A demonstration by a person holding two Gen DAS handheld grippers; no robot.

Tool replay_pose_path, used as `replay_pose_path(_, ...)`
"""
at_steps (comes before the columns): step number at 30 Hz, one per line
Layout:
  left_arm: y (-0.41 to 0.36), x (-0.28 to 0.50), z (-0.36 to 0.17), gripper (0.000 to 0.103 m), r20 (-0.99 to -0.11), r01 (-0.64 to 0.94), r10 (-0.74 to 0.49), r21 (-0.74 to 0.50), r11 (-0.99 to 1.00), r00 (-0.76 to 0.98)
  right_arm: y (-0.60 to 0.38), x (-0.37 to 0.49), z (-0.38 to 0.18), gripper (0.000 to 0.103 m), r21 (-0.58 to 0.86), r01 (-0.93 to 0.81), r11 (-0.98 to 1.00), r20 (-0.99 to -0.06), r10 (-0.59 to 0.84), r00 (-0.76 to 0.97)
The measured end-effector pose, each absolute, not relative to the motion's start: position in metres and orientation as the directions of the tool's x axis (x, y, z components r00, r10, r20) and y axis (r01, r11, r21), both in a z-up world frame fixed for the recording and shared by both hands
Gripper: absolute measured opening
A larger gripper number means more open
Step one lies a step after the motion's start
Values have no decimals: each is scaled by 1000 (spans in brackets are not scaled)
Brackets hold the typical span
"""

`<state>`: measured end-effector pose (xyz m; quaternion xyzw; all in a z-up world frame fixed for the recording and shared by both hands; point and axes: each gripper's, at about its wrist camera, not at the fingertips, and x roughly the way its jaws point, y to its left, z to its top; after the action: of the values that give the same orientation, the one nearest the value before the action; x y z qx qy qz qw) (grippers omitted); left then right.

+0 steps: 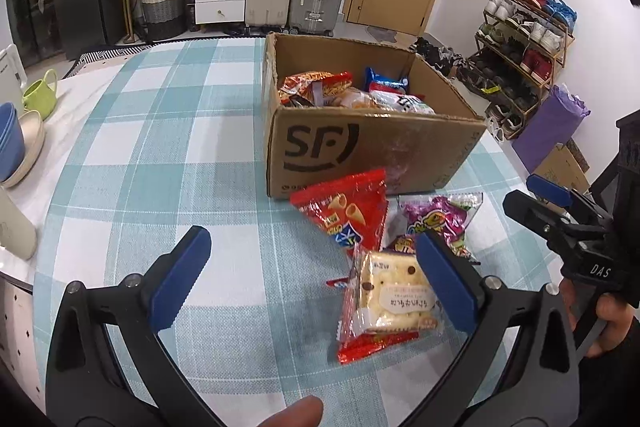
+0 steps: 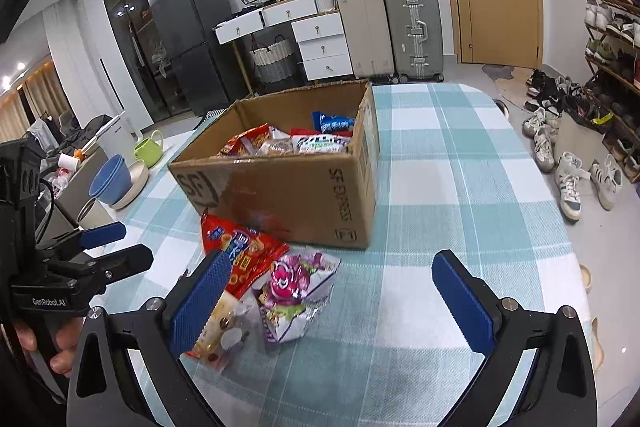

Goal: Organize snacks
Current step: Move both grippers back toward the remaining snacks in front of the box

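- My left claw (image 1: 312, 279) is released, jaws wide, nothing between them; it hovers above the checked tablecloth (image 1: 160, 147)
- My right claw (image 2: 332, 303) is likewise spread and empty
- Cracker packet (image 1: 394, 301), red snack bag (image 1: 348, 211) and purple packet (image 1: 440, 219) lie just before the cardboard box (image 1: 360, 151); further snacks sit inside it

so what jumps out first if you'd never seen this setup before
The open cardboard box in the middle of the checked tablecloth, already half full of snack packets. Right in front of it lies a loose heap: a red chip bag, a purple packet and a cracker pack. Both grippers are open.
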<state>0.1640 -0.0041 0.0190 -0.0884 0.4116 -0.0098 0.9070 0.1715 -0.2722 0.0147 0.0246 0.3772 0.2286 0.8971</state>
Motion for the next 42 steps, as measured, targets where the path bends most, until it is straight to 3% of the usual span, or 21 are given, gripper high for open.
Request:
replay_pose_path(9, -17, 149, 5, 102, -770, -34, -70, -118, 992, 635, -268, 169, 3, 102, 220, -404, 888, -682, 436, 587)
replay_pose_path(36, -11, 165, -28, 102, -818, -69, -75, -138, 988, 570, -251, 204, -43, 102, 316, -426, 848, -735, 502, 455)
replay_pose_path(42, -8, 171, -33, 102, -823, -68, -76, -138, 988, 563, -247, 218, -48, 77, 348, -425, 836, -735, 525, 429)
